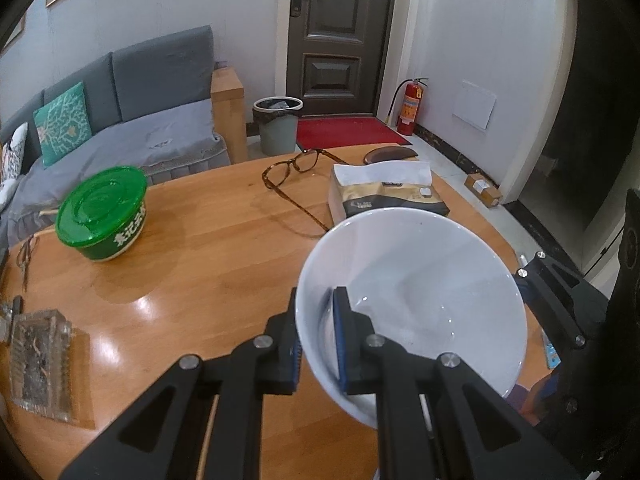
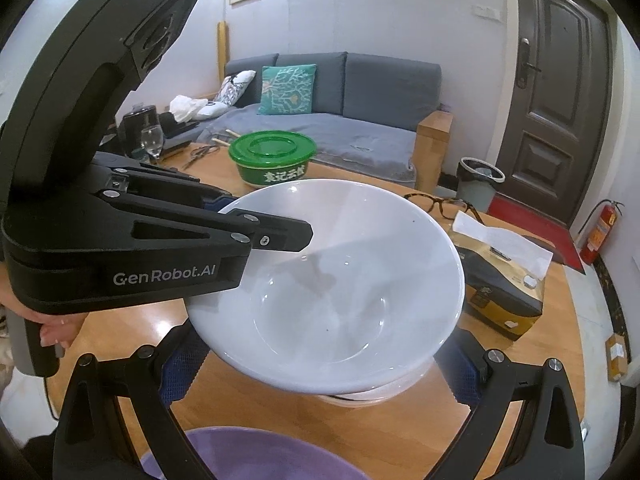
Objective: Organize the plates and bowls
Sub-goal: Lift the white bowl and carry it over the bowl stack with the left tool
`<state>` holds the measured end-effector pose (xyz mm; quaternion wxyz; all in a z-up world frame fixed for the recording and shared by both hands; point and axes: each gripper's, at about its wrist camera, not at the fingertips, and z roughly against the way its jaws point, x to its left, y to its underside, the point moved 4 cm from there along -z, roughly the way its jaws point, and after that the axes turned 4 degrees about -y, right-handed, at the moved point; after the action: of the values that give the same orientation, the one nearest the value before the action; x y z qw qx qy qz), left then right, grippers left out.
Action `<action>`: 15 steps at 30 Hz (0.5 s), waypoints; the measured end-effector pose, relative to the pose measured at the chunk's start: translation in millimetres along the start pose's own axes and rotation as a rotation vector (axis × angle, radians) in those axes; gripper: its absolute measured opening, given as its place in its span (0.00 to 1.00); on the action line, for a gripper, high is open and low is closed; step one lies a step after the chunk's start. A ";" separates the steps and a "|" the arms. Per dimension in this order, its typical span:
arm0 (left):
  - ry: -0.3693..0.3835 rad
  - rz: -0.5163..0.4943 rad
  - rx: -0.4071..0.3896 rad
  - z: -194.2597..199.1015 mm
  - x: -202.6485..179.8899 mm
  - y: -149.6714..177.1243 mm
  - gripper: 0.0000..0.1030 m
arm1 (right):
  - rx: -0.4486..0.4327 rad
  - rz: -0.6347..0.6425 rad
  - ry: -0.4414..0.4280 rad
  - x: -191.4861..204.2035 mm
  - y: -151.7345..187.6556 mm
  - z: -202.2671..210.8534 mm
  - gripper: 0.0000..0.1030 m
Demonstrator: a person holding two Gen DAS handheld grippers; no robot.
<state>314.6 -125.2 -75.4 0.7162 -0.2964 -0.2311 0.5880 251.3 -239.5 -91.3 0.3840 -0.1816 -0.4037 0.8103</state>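
Observation:
A large white bowl (image 1: 416,280) hangs tilted above the wooden table (image 1: 208,248). My left gripper (image 1: 316,344) is shut on its near rim, one finger inside the bowl and one outside. In the right wrist view the same white bowl (image 2: 340,280) fills the middle, with the left gripper (image 2: 280,232) clamped on its left rim. My right gripper (image 2: 320,368) spans the bowl's lower wall, and its blue pads (image 2: 182,364) lie against both sides. A purple dish (image 2: 256,456) lies below at the bottom edge, partly hidden.
On the table stand a green lidded tub (image 1: 104,220), a pair of glasses (image 1: 296,172), a tissue pack (image 1: 384,196) and a glass ashtray (image 1: 38,364). A wine glass (image 2: 152,140) stands at the far left. A grey sofa (image 2: 328,92) lies beyond the table.

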 end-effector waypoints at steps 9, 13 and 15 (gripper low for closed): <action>0.003 0.000 0.027 -27.1 -5.4 0.0 0.11 | 0.034 -0.015 0.006 -19.8 6.4 -16.5 0.95; -0.005 -0.010 0.043 -37.8 -7.7 1.6 0.11 | 0.053 -0.029 0.005 -24.6 8.4 -25.6 0.95; -0.003 -0.004 0.045 -40.9 -6.2 1.5 0.11 | 0.057 -0.033 0.003 -25.4 9.8 -28.4 0.95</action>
<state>340.1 -137.3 -105.7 0.7235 -0.2790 -0.2193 0.5922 280.0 -248.1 -116.7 0.4030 -0.1649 -0.3828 0.8148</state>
